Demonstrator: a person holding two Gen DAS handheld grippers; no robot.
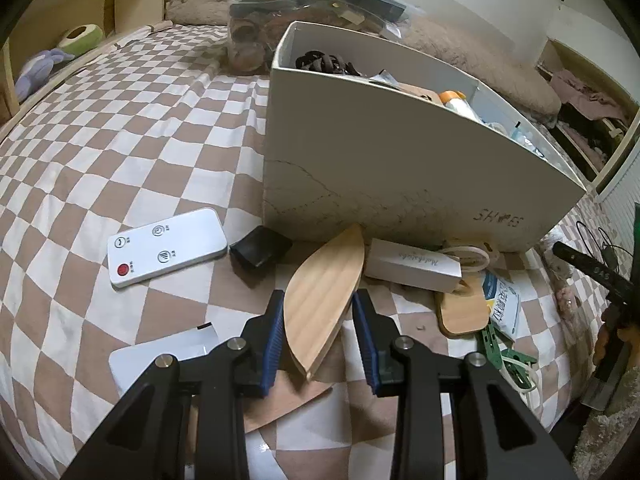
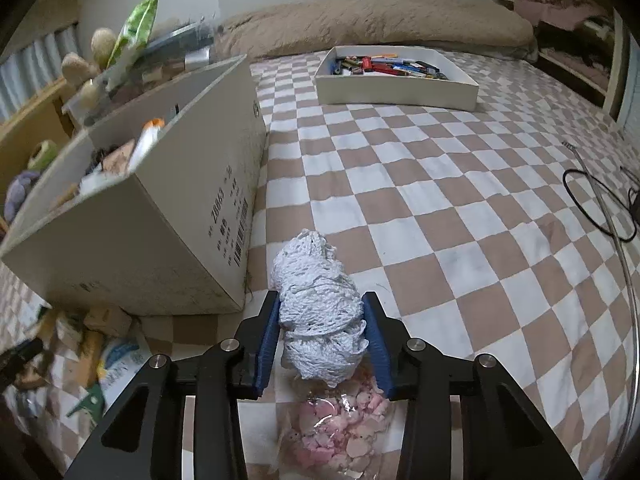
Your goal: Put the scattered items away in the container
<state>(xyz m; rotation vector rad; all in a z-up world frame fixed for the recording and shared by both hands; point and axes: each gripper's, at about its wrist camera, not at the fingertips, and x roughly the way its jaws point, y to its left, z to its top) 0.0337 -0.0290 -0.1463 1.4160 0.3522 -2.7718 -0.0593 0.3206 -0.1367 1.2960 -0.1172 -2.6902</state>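
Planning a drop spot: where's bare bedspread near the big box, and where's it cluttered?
Free: the checkered bedspread between the tall white box and the shallow tray, and the stretch left of the remote. Crowded: the strip at the box's front, with the wooden leaf, black block, small carton and green clips.

Box (image 1: 400,160) contents mostly hid behind its near wall — only tops showed. The clutter (image 2: 80,344) at lower left of the right wrist view was blurred, items unreadable. Small print on the white carton (image 1: 412,266) was too small to read. The pink-filled bag (image 2: 340,432) was partly hidden under the blue-white knit bundle (image 2: 320,312) — its near end cut by the frame edge.
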